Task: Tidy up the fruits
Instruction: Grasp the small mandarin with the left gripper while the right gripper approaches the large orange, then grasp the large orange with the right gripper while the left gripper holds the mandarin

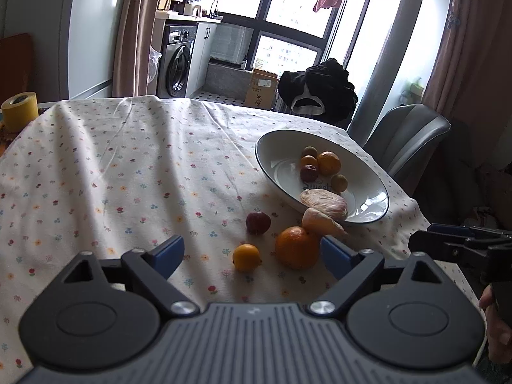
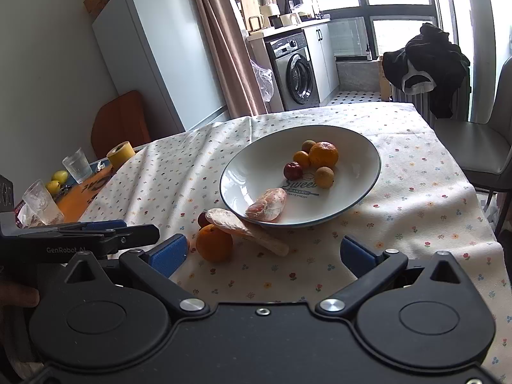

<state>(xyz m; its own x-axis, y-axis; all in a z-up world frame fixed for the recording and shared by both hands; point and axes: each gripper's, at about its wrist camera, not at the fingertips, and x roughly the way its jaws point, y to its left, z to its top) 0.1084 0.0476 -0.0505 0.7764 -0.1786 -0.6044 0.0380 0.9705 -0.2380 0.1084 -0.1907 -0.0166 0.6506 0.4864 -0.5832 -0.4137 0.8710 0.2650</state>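
A white bowl (image 1: pixel 275 147) (image 2: pixel 256 156) sits on the floral tablecloth and holds an orange (image 2: pixel 323 154), a red fruit (image 2: pixel 292 170), small yellow fruits and a pomelo segment (image 2: pixel 267 208). On the cloth beside it lie an orange (image 1: pixel 297 248) (image 2: pixel 213 244), a small yellow fruit (image 1: pixel 245 257), a red fruit (image 1: pixel 258 222) and a second pomelo segment (image 1: pixel 321 222) (image 2: pixel 246 231) leaning on the bowl's rim. My left gripper (image 1: pixel 252 252) is open, just short of the loose fruits. My right gripper (image 2: pixel 262 254) is open and empty, in front of the bowl.
A yellow tape roll (image 1: pixel 20 111) (image 2: pixel 120 153), two glasses (image 2: pixel 76 164) and yellow fruits (image 2: pixel 56 181) stand at the table's left. A grey chair (image 2: pixel 480 140) is at the right. Black clothing (image 1: pixel 320 88) hangs beyond the far edge.
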